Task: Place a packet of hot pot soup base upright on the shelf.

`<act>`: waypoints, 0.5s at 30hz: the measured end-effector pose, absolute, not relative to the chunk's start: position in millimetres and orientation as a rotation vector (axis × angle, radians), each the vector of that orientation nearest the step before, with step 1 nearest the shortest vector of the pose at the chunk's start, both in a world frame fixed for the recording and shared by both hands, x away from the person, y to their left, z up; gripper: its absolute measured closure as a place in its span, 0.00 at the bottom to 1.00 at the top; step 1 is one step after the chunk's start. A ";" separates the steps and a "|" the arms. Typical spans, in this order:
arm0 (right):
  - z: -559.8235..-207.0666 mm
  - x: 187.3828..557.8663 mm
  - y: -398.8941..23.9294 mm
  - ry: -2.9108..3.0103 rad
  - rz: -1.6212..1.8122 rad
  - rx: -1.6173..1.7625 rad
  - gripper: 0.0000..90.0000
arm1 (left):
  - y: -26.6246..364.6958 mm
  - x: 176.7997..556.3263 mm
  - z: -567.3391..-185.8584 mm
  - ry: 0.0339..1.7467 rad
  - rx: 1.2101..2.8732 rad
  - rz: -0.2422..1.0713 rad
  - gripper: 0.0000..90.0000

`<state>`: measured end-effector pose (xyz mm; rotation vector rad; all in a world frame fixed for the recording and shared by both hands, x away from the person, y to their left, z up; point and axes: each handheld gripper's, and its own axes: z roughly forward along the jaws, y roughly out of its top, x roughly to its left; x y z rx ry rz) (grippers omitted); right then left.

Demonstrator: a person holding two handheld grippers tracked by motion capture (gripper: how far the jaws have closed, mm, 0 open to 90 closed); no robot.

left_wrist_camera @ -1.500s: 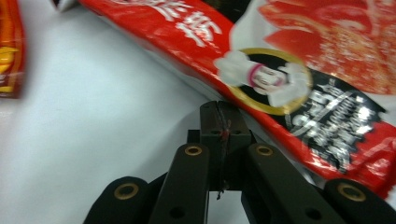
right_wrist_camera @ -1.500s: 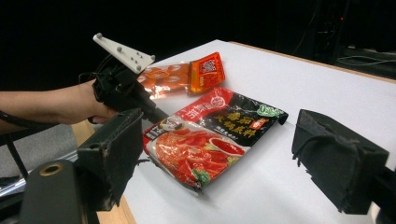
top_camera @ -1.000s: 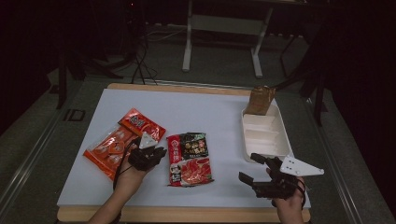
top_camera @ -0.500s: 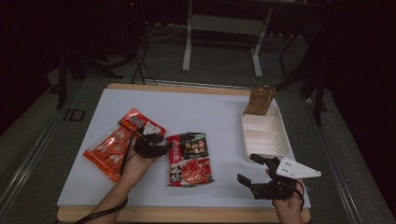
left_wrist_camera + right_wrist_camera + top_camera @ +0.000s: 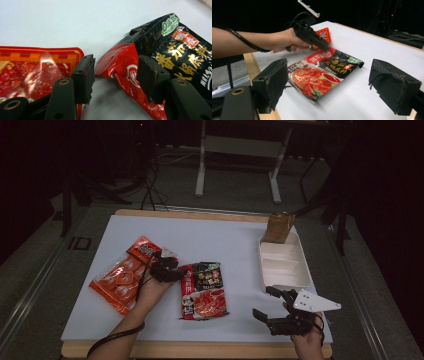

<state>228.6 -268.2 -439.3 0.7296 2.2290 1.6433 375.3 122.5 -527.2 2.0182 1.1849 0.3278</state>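
The left gripper (image 5: 172, 272) stood with its jaws half parted and holding nothing, having just been opening, one black pad (image 5: 85, 75) over bare tabletop beside the orange-red plastic snack packet (image 5: 125, 277) and the other lying against the upturned corner of the glossy red-and-black foil soup-base pouch (image 5: 202, 290). In the left gripper view that crumpled corner sat between the jaws, touched on one side but not pinched. The pouch lay flat near the middle of the white-topped table (image 5: 225, 235), just beside the orange-red packet and well apart from the white rectangular plastic tray (image 5: 282, 267) at the right, where a small brown paper bag (image 5: 277, 226) stood upright at the far end.

The right gripper (image 5: 270, 307) hovered near the front edge with its jaws wide and empty, aimed across the table at the pouch.

To take the pouch cleanly, the left jaws would likely need to straddle the raised sealed edge squarely, one pad under the lifted corner and one above, then close firmly on the flat seam, not the puffed body, since slick foil can slide out of a shallow pinch. Keeping the outer pad clear of the neighbouring packet would avoid dragging both.
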 end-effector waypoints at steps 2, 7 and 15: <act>-439.7 228.7 -267.7 2.236 1.642 0.728 0.17 | 120.5 377.7 -530.5 1.190 2.039 0.312 0.56; -440.6 229.4 -267.8 2.243 1.643 0.722 0.17 | 116.9 380.1 -536.2 1.190 2.050 0.283 0.60; -442.4 233.0 -265.5 2.263 1.659 0.743 0.17 | 104.6 379.5 -532.0 1.171 2.171 0.297 0.73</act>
